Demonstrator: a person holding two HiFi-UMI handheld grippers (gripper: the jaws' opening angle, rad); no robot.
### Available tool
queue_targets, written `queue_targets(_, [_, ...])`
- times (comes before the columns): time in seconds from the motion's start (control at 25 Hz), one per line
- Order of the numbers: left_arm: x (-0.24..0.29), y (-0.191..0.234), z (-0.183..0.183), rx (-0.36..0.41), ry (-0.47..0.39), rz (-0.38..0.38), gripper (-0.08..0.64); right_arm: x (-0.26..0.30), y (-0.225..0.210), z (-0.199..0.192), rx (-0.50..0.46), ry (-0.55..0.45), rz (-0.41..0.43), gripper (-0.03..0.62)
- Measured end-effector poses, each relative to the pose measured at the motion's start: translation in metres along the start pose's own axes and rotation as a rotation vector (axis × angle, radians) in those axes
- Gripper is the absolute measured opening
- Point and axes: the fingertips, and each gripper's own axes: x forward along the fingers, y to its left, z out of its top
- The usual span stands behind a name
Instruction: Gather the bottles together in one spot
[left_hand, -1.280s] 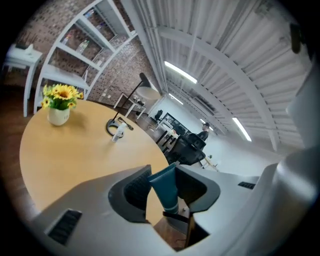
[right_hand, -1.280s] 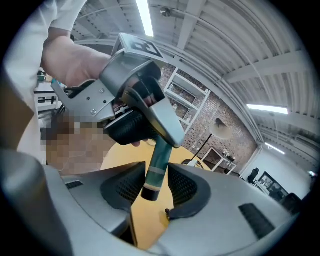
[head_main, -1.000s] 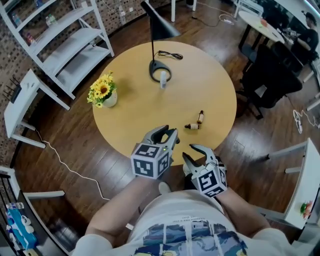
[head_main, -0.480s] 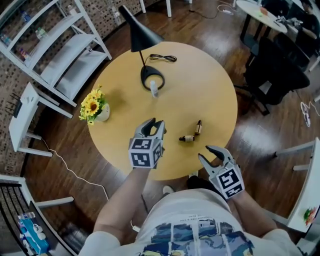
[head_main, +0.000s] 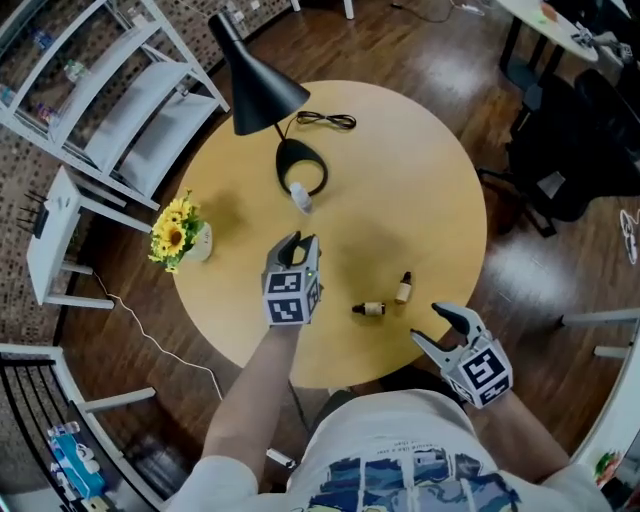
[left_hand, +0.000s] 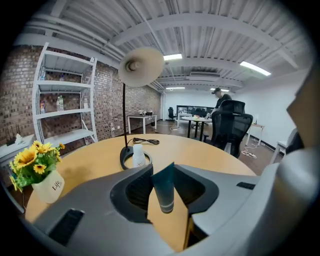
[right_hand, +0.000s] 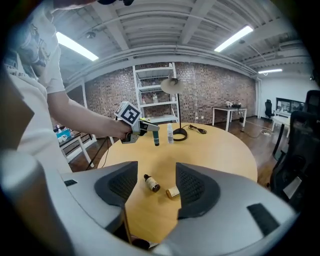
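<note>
Bottles, four counted; none gathered yet

Head view: left gripper (head_main: 297, 243) has gone out from the near edge to mid table (head_main: 420, 170), jaws aimed at the lamp (head_main: 302, 168) base. White bottle (head_main: 300, 195) stands inside that base ring. Brown bottle (head_main: 369, 309) and tan bottle (head_main: 403, 289) lie on their sides near each other, toward the near right edge. Right gripper (head_main: 435, 328) has dropped back past the rim, apart from both, and its jaws are opening. Flowers (head_main: 175, 235) at far left, not involved

Reading: the left load looks bound for the white bottle, so the lamp base is probably the gathering spot; the right is readying for one of the two lying bottles

Left gripper view: pads clenched on the teal bottle (left_hand: 164, 192), which hangs cap down between them. White bottle (left_hand: 138, 156) ahead, left of the jaw line, well apart from the fingers; the load is off the tabletop

Right gripper view: fingers released and widening, nothing pressed between them. Brown bottle (right_hand: 151, 183) and tan bottle (right_hand: 173, 192) show through the gap but lie on the table beyond the tips, untouched. Farther off, the teal bottle (right_hand: 156, 138) hangs just beside the white bottle (right_hand: 170, 134)
</note>
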Motion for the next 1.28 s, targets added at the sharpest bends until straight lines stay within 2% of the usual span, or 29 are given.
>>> queue_targets(0.28, [0.058,0.022,-0.009,0.019,-0.027,0.055,0.121,0.009,-0.043,-0.016,0.009,0.069,0.027,0.264])
queue_targets(0.52, [0.088,0.029,-0.021,0.072,-0.025,0.083,0.121,0.017,-0.058,-0.026,0.010,0.118,0.070,0.264])
queue_targets(0.96, [0.093,0.034,-0.024,0.056,-0.037,0.065,0.121,0.025,-0.067,-0.023,0.021,0.117,0.095,0.264])
queue_targets(1.28, [0.088,0.035,-0.023,0.077,-0.032,0.060,0.161,0.029,-0.063,-0.024,0.010,0.117,0.100,0.264])
